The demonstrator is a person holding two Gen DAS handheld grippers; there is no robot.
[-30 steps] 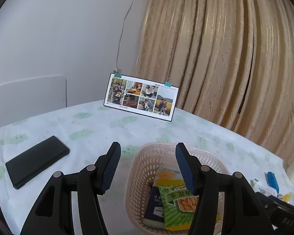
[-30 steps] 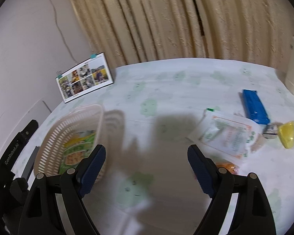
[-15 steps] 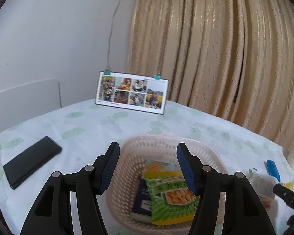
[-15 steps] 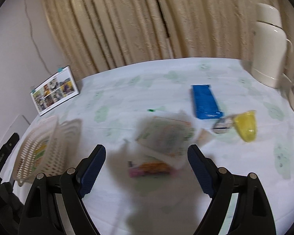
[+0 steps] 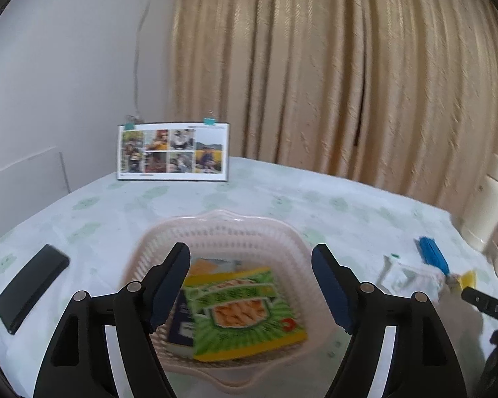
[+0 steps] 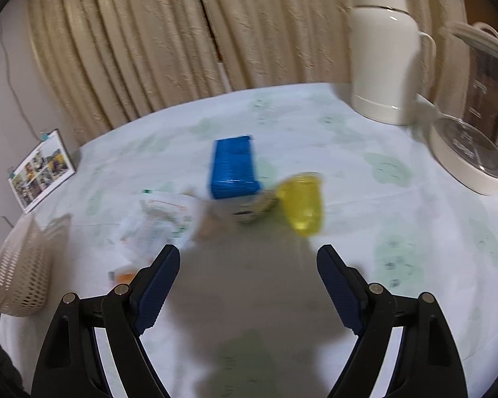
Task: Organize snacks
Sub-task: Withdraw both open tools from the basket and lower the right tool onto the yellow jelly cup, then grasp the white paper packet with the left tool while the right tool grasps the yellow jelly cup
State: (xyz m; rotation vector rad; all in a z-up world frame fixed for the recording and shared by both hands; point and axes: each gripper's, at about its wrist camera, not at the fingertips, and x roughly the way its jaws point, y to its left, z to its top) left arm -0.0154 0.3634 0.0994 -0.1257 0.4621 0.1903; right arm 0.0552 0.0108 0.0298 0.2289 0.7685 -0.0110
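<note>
The left gripper [image 5: 250, 282] is hanging with its two dark blue-padded fingers [image 5: 169, 282] spread wide apart, holding nothing; the right gripper [image 6: 247, 288] is likewise standing with jaws wide, nothing between its fingers [image 6: 157, 285]; both are pointing forward and slightly downward; a black part of the right gripper is showing at the left view's right edge.

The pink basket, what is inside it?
The basket holds a green snack packet lying on top of a dark packet and an orange-printed one. Anything beneath those is covered.
</note>
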